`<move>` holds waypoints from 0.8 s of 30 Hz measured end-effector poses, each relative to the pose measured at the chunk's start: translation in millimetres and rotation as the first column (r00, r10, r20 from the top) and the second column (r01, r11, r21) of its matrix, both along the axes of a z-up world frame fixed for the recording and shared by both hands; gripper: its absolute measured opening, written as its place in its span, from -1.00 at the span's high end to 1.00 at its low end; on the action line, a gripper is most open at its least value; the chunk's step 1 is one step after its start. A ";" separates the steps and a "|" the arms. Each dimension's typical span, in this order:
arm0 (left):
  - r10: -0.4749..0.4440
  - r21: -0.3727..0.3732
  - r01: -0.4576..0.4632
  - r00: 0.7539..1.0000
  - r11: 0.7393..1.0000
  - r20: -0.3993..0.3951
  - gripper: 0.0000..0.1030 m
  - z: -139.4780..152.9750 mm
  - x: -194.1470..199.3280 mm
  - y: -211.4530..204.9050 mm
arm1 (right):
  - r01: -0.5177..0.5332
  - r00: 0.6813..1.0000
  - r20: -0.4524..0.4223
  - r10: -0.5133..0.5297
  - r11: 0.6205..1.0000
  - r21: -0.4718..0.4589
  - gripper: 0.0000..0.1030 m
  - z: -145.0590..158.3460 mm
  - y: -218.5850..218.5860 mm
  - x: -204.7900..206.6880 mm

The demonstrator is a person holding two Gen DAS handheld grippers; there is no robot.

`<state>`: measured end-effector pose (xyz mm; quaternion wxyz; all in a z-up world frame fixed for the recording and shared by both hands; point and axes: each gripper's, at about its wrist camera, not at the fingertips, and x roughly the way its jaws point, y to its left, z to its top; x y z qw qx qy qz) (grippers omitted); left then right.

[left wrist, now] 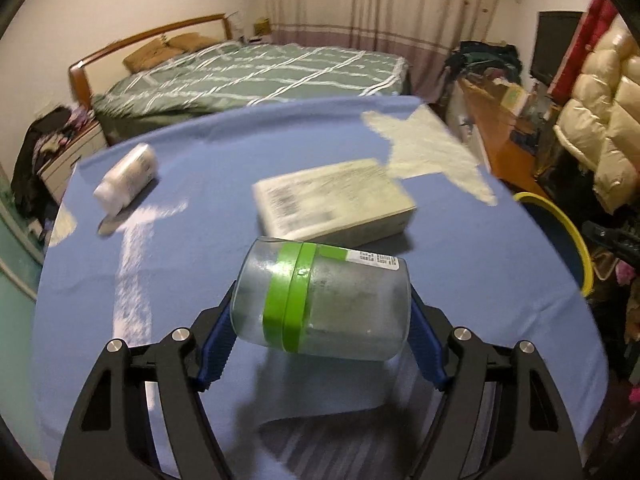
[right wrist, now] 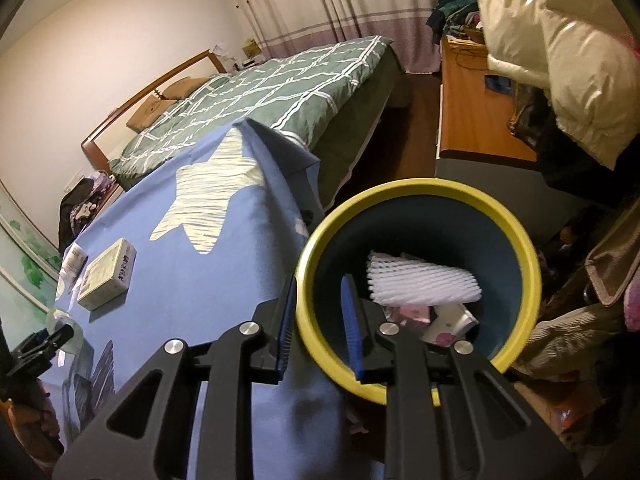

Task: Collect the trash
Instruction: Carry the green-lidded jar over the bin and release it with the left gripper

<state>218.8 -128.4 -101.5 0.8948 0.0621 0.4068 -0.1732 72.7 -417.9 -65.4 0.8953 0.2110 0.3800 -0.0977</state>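
Note:
My left gripper (left wrist: 322, 314) is shut on a clear plastic jar with a green band (left wrist: 324, 300), held on its side just above the blue cloth (left wrist: 200, 260). A flat cardboard box (left wrist: 334, 204) and a white wrapped packet (left wrist: 126, 178) lie on the cloth beyond it. My right gripper (right wrist: 320, 304) is shut on the yellow rim (right wrist: 316, 340) of a dark blue bin, one finger inside and one outside. The bin holds white foam netting (right wrist: 420, 282) and other scraps. The box (right wrist: 106, 278) and the left gripper (right wrist: 44, 344) with the jar show at the right wrist view's left edge.
The blue cloth with a pale star (right wrist: 208, 200) covers the table. The bin's rim (left wrist: 560, 228) shows past the table's right edge. A green-quilted bed (left wrist: 256, 76) stands behind, a wooden desk (right wrist: 472, 120) and a cream puffer jacket (right wrist: 560, 48) to the right.

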 end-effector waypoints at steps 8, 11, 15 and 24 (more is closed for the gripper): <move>-0.178 0.000 0.178 0.984 0.984 0.007 -0.44 19.2 -1.0 -99.9 | 0.047 0.999 -0.010 -0.047 0.999 0.007 0.58 -7.5 -32.4 -20.3; -0.250 0.003 0.250 0.968 0.968 0.004 -0.44 21.6 -2.4 -145.4 | 0.079 0.997 -0.011 -0.079 0.997 0.006 0.58 -9.9 -48.9 -32.2; -0.315 -0.020 0.314 0.949 0.949 -0.025 -0.44 19.4 1.0 -194.9 | 0.100 0.995 -0.016 -0.100 0.995 0.005 0.57 -12.8 -63.1 -42.4; -0.411 -0.044 0.409 0.906 0.911 -0.102 -0.44 -3.1 8.1 -302.3 | 0.138 0.990 -0.018 -0.138 0.990 0.008 0.48 -19.4 -87.0 -57.9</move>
